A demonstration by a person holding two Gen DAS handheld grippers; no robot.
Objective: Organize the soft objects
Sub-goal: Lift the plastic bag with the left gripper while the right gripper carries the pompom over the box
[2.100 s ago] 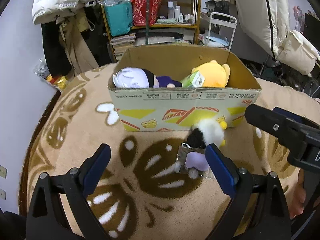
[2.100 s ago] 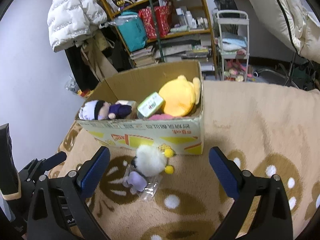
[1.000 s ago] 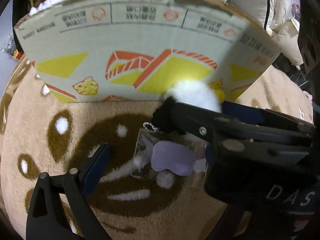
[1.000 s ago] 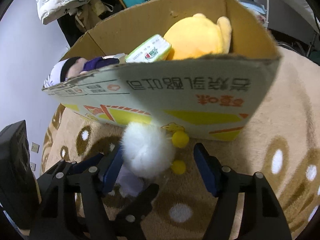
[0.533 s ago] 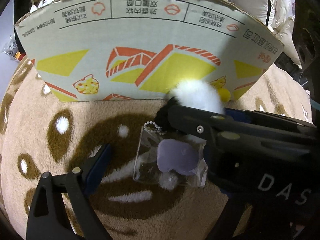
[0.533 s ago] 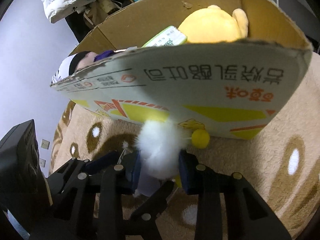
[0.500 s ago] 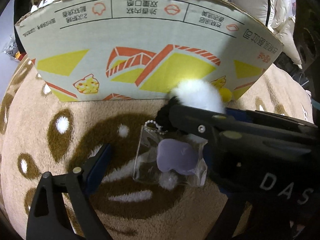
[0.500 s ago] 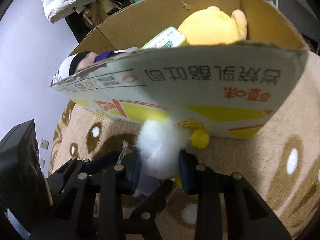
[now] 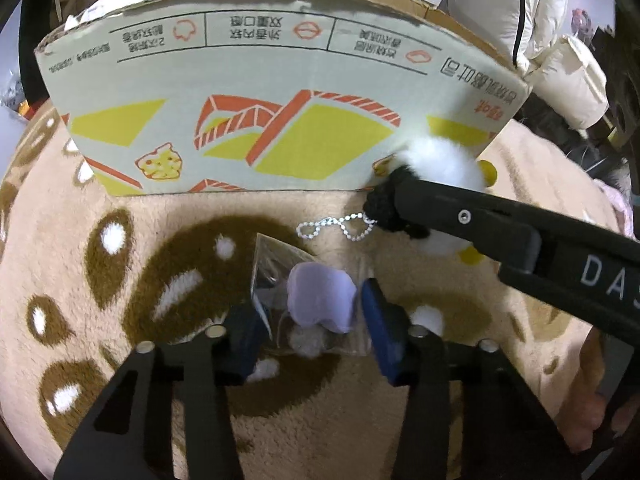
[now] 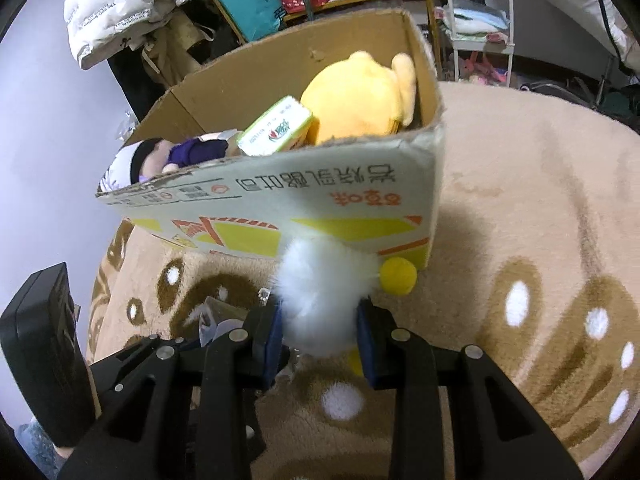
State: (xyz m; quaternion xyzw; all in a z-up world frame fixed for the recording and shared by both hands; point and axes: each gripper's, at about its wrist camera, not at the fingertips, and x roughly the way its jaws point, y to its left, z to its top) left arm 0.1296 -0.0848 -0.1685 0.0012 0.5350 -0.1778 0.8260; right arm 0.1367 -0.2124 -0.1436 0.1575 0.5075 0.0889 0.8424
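Observation:
My left gripper [image 9: 312, 320] is shut on a clear plastic bag with a lilac plush [image 9: 320, 300] inside, lying on the rug. My right gripper [image 10: 318, 332] is shut on a white fluffy plush [image 10: 320, 296] with yellow pom-poms and a black part; it also shows in the left wrist view [image 9: 440, 164], held just in front of the cardboard box [image 10: 320, 200], its bead chain [image 9: 336, 226] trailing. The box [image 9: 256, 92] holds a yellow plush [image 10: 360, 96], a doll [image 10: 160, 156] and a green carton [image 10: 276, 128].
A beige and brown patterned rug [image 10: 540, 220] covers the floor. Behind the box are shelves with bags [image 10: 256, 4], a white puffy jacket [image 10: 120, 0] and a white rack [image 10: 476, 20]. White cushions [image 9: 560, 76] lie at the right.
My left gripper has closed on the bagged lilac plush. My right gripper, shut on the white plush, has lifted it up and to the right, away from the bag.

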